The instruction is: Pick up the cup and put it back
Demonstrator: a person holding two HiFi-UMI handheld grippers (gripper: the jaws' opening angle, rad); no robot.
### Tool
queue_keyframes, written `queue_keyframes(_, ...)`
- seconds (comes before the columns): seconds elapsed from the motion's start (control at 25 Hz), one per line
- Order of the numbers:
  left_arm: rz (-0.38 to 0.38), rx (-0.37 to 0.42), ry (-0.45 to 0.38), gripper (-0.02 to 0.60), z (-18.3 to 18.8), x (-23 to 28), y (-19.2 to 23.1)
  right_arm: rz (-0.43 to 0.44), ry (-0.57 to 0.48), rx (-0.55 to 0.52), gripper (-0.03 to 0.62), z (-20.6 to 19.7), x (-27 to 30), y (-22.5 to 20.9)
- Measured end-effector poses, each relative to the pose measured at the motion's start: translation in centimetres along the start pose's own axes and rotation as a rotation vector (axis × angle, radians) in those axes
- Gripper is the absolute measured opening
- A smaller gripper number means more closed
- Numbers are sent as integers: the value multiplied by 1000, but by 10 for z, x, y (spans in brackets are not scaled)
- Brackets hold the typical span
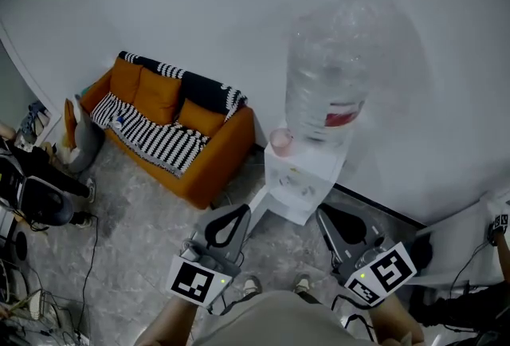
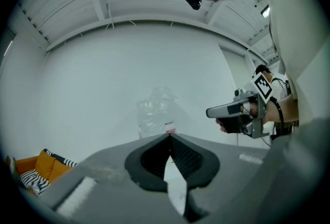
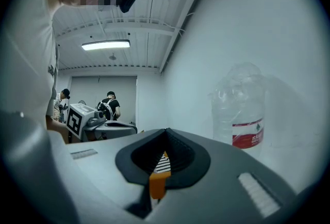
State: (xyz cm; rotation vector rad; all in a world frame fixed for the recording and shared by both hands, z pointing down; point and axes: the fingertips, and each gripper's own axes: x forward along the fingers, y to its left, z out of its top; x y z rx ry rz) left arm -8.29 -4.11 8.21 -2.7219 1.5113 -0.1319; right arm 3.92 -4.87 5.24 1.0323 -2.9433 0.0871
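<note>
The pink cup stands upright on the white dispenser, just left of the big bottle and ahead between the left gripper and right gripper, both closed on nothing, the left seemingly better placed

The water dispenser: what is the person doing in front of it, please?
A person stands facing the dispenser with a gripper in each hand. The left gripper and the right gripper are both shut and empty. They point toward the dispenser but do not touch it. The pink cup stands on top of the dispenser, beside the bottle, with nothing touching it. The pick-up has not yet begun.
</note>
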Motion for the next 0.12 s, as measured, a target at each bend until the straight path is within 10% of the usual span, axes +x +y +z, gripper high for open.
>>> queue_keyframes(0.12, 2, -2, 7, 3, -1, 0, 1, 0, 1, -5, 3, 1, 1, -1)
